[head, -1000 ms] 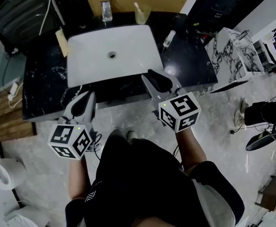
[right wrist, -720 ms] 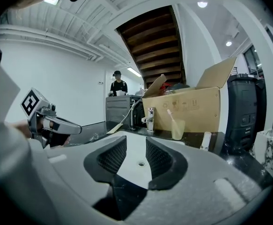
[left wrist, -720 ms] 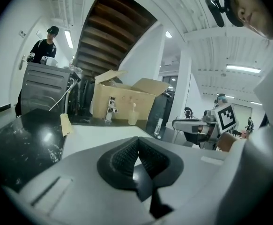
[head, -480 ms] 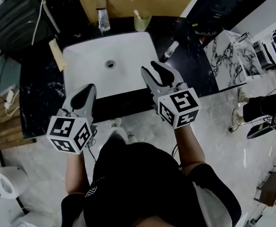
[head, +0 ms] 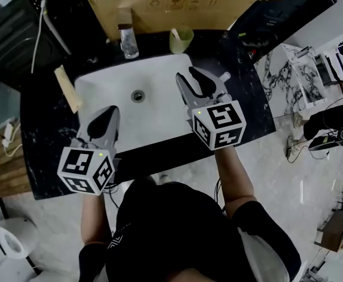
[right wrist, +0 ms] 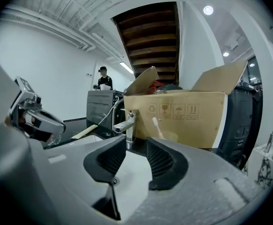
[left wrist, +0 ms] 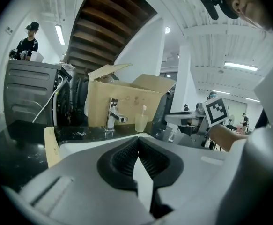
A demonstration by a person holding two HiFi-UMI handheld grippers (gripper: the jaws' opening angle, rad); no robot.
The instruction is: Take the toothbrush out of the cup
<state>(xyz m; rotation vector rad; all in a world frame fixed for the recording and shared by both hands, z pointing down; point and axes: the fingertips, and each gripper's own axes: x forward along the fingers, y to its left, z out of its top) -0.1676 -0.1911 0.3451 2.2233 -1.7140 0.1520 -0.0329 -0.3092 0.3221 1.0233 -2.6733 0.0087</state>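
The right gripper (head: 195, 81) is closing in on the cup (head: 181, 40), its fingers newly spread and empty, readying for the toothbrush (right wrist: 157, 127). The left gripper (head: 107, 115) is keeping its fingers pressed together.

**Bright lamps, dim counter, heavy fisheye**

My head view is dim overall, and the white sink (head: 156, 110) is the brightest patch against dark stone. The ceiling strips (left wrist: 241, 66) and a spot lamp (right wrist: 208, 10) flare white. Both gripper views bend into black corners, and the left gripper (left wrist: 138, 139) looks soft near its lens.

A white sink (head: 153, 113) with faucet (head: 127, 41) fronts a cardboard box (head: 171, 7).
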